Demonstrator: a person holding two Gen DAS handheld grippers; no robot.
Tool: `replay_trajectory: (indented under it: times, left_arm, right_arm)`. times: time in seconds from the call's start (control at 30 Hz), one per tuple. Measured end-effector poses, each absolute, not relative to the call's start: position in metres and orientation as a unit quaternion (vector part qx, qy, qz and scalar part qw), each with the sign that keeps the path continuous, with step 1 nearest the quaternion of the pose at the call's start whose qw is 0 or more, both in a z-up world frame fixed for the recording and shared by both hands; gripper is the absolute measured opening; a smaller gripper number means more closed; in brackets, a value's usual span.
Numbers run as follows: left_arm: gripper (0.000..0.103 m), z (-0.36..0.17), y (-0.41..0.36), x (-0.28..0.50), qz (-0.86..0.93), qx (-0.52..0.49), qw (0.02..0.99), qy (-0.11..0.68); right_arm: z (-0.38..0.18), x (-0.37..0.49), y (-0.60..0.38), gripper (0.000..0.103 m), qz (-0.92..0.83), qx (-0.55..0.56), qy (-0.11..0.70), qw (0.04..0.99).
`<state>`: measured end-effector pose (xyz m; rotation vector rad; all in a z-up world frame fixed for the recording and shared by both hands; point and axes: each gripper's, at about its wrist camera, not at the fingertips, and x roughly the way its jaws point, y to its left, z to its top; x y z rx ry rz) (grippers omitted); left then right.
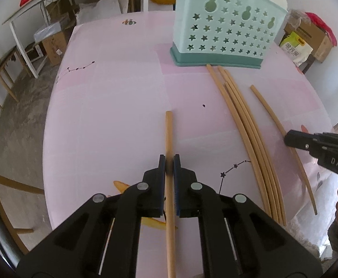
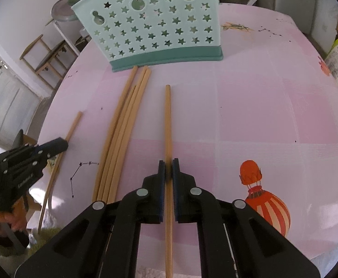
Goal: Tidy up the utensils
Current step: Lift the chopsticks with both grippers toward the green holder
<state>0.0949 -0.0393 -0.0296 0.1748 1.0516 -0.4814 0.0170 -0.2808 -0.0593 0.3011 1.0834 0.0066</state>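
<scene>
Down at the bottom centre of each wrist view, we see our fingers closed on a chopstick. The left gripper pinches a chopstick between its blue-edged black pads; the stick runs straight up the frame from between the fingers, with its blunt tip lying on the pink bench at mid-frame and its tail leaving the picture at the bottom edge. The right gripper clamps a second chopstick the same way, this one reaching further up the frame towards the holder.

Both sticks look alike: plain, pale tan wood, round, slim and unmarked.

Outward from there, a bundle of loose chopsticks lies on the bench left of centre in the right wrist view, packed side by side and touching, their upper ends just short of the holder's base. In the left wrist view the same bundle sweeps down the right half of the frame.

We also see each gripper from the other's camera: the right one enters at the right edge of the left view, the left one at the left edge of the right view, with a hand beneath it.

At the top of both views stands the utensil holder, pale mint plastic with a darker teal base, its wall pierced by star-shaped holes and a few gourd-shaped ones. An orange striped balloon print marks the bench cover at the lower right.
</scene>
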Motion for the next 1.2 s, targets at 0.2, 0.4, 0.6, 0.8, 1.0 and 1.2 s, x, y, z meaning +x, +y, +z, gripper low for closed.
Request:
replay_trajectory:
  times: [0.2, 0.4, 0.6, 0.8, 1.0, 1.2]
  left_arm:
    - [0.011, -0.030, -0.051, 0.108, -0.222, 0.099, 0.837, 0.490]
    - [0.011, -0.030, -0.054, 0.119, -0.221, 0.101, 0.839, 0.487]
    - [0.005, -0.031, -0.051, 0.121, -0.220, 0.099, 0.844, 0.479]
    - [0.005, -0.021, -0.042, 0.125, -0.229, 0.066, 0.853, 0.465]
    - [0.005, 0.027, -0.025, 0.120, -0.265, 0.022, 0.874, 0.406]
    - [0.005, 0.079, -0.014, 0.114, -0.317, -0.025, 0.884, 0.344]
  right_arm:
    - [-0.059, 0.035, -0.280, 0.008, 0.001, 0.131, 0.509, 0.851]
    - [-0.058, 0.051, -0.275, 0.008, -0.006, 0.108, 0.500, 0.859]
    - [-0.057, 0.050, -0.268, 0.007, -0.016, 0.095, 0.493, 0.865]
    - [-0.054, 0.047, -0.282, 0.006, -0.015, 0.153, 0.475, 0.867]
    - [-0.027, 0.038, -0.304, 0.006, -0.003, 0.193, 0.430, 0.882]
    - [-0.012, 0.033, -0.319, 0.006, -0.001, 0.218, 0.400, 0.890]
